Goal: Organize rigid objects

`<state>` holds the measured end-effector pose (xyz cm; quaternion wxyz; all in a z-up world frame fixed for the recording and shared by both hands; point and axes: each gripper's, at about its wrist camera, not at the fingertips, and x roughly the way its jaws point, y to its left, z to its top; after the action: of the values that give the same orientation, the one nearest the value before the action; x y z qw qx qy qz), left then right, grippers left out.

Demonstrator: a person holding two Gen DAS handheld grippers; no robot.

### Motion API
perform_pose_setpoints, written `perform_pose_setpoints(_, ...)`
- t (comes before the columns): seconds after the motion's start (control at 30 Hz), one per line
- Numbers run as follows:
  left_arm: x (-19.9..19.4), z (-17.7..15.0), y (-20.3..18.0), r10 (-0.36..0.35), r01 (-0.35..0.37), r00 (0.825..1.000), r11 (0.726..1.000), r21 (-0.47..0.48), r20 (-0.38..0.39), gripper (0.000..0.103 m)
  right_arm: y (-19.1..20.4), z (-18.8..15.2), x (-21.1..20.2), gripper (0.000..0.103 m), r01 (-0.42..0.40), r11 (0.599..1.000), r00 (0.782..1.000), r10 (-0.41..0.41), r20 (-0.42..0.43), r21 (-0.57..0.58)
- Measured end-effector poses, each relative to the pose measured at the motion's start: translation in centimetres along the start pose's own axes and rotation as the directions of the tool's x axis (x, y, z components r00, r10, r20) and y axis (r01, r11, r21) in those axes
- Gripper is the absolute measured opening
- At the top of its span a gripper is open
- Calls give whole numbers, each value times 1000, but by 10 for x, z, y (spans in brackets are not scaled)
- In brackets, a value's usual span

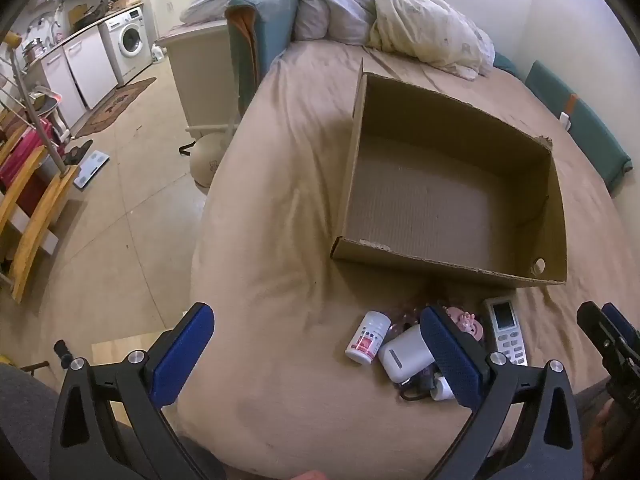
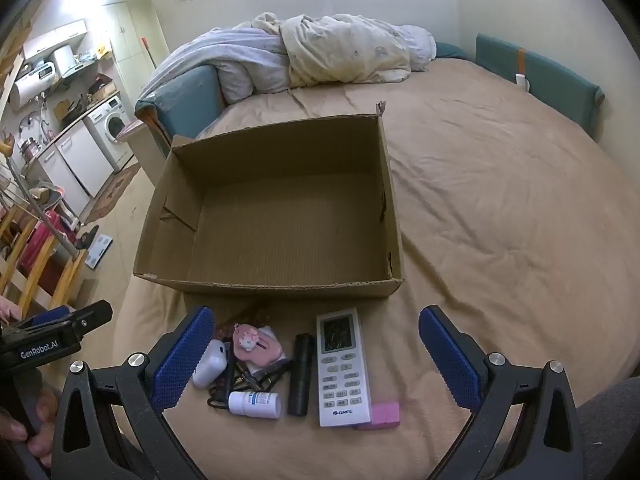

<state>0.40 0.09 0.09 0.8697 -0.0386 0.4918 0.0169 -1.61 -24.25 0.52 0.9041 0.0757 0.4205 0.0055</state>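
Note:
An open, empty cardboard box [image 2: 380,200] [image 1: 556,216] sits on the tan bed. In front of it lies a small pile: a white remote [image 2: 342,368] [image 1: 506,332], a black cylinder [image 2: 302,372], a pink eraser block [image 2: 384,414], a pink cat-figure case [image 2: 258,346] [image 1: 464,318], a white case [image 2: 210,362] [image 1: 402,354], a small white bottle [image 2: 256,404], tangled black items. A white pill bottle with a red label [image 1: 368,336] lies left of the pile. My left gripper [image 1: 316,356] is open over the bed beside it. My right gripper [image 2: 316,360] is open above the pile.
Crumpled bedding [image 2: 320,56] lies at the bed's far end. Teal cushions [image 2: 536,76] line the wall on the right. To the left is the floor, with a wooden rack [image 1: 28,216], a scale [image 1: 92,168], a washing machine [image 1: 128,38].

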Motion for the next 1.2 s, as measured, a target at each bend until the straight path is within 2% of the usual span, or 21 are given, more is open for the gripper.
perform_pose_setpoints(0.77, 4, -4, 0, -3, 3, 1000, 1000, -7, -6, 103, 0, -1, 2, 103, 3, 1000, 1000, -3, 0, 0)
perform_pose_setpoints(1.2, 8, -5, 3, -16, 15, 999, 1000, -14, -43, 103, -2, -1, 3, 103, 16, 1000, 1000, -16, 5, 9)
